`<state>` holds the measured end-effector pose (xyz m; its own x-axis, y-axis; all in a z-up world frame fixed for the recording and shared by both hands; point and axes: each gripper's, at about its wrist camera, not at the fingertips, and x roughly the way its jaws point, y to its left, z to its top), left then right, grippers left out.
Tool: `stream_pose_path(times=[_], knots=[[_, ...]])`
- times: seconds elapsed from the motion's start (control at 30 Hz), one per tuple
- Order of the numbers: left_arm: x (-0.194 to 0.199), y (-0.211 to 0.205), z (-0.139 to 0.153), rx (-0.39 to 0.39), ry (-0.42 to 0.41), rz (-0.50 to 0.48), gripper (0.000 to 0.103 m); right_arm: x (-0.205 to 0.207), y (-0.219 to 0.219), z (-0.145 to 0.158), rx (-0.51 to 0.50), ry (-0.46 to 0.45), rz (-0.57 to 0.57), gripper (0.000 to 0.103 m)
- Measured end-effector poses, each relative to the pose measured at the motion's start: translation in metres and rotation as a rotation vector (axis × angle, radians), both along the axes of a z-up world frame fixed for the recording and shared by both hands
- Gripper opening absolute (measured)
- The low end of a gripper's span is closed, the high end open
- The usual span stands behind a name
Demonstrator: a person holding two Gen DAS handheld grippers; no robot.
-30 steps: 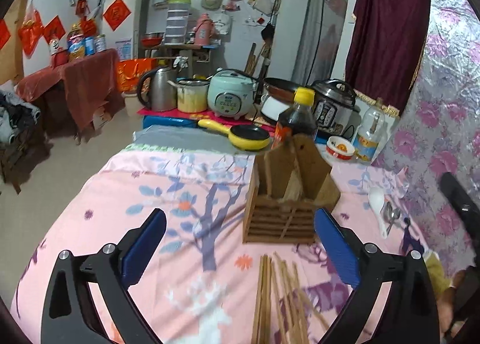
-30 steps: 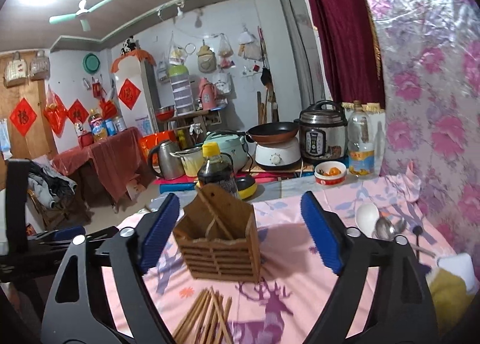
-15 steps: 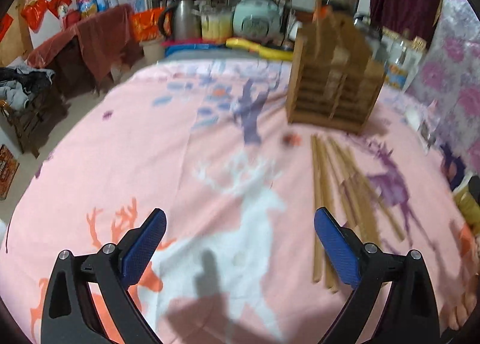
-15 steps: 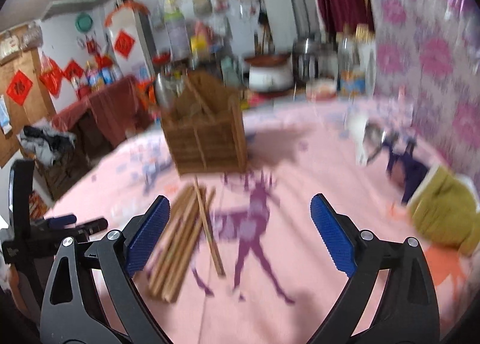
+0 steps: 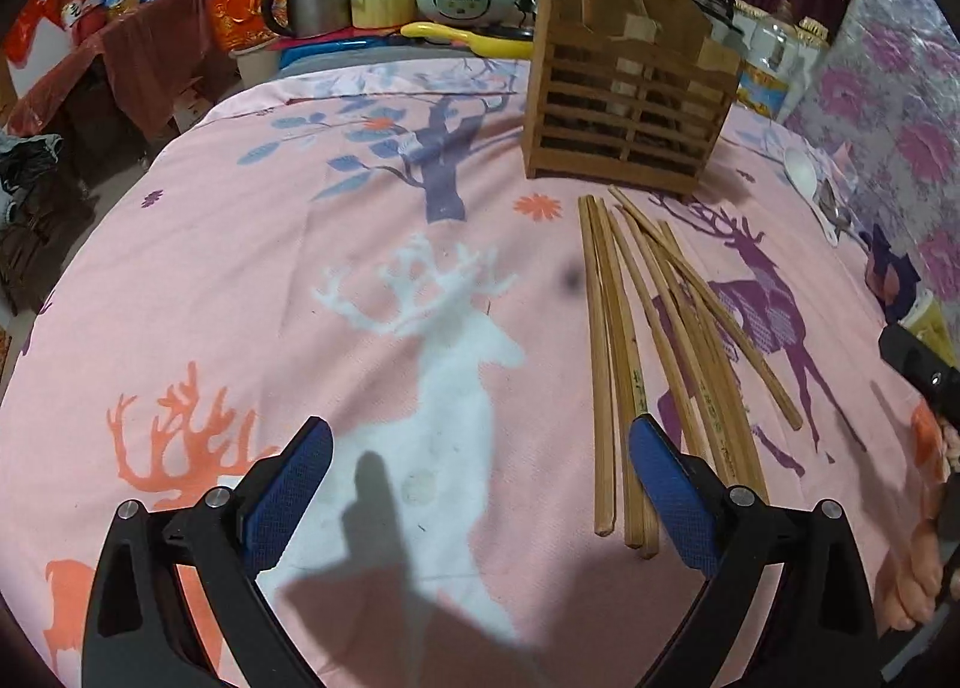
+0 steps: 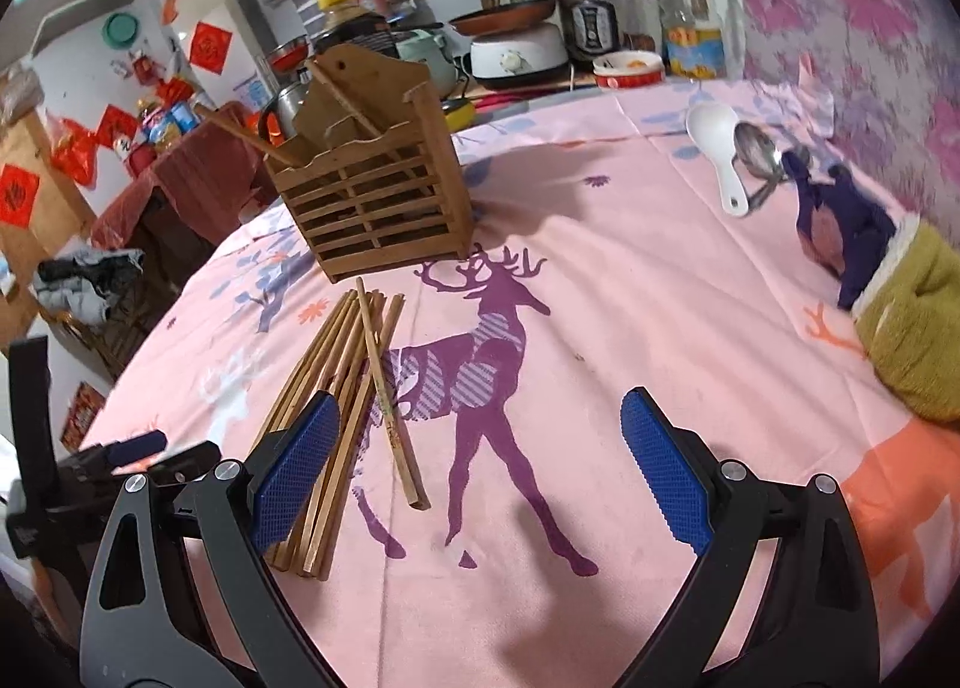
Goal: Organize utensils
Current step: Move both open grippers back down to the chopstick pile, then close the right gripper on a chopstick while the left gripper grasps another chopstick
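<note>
Both claws have dropped from looking across the room to hanging low over the pink table. The left claw gapes wide and empty, the chopsticks fanned at the lower right of its frame. The right claw is wide and empty too, chopsticks at its lower left. The holder stands just behind them, so a first pick seems near.

Chopsticks lie before the wooden holder, beside the left gripper's spread fingers.
</note>
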<state>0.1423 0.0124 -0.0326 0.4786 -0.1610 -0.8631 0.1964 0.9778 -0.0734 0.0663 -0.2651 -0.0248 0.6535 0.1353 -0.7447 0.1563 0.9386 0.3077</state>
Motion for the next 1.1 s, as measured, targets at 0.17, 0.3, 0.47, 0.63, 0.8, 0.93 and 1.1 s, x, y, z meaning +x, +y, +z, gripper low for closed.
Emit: stream_pose_path(times=[0.17,0.3,0.47,0.63,0.8,0.93,1.1], knots=[[0.002,-0.006,-0.007,0.02,0.024,-0.016,0.097,0.001,0.0,-0.002,0.005,0.01,-0.002,0.092],[0.003,-0.012,-0.012,0.057,0.032,-0.031,0.097,0.001,0.0,-0.002,0.007,0.011,-0.003,0.092],[0.009,-0.012,-0.019,0.047,0.058,-0.019,0.098,0.001,0.001,-0.002,0.008,0.011,-0.004,0.092],[0.019,-0.009,-0.024,0.107,0.063,0.014,0.099,0.001,0.0,-0.004,0.008,0.016,-0.007,0.092],[0.022,-0.004,-0.023,0.102,0.06,0.025,0.099,0.001,-0.001,-0.006,0.023,0.023,-0.002,0.09],[0.024,-0.001,-0.023,0.099,0.057,0.036,0.099,0.003,0.005,-0.009,0.034,0.044,0.046,0.072],[0.023,-0.002,-0.023,0.104,0.045,0.039,0.099,0.007,0.025,-0.017,0.009,0.086,0.141,0.052]])
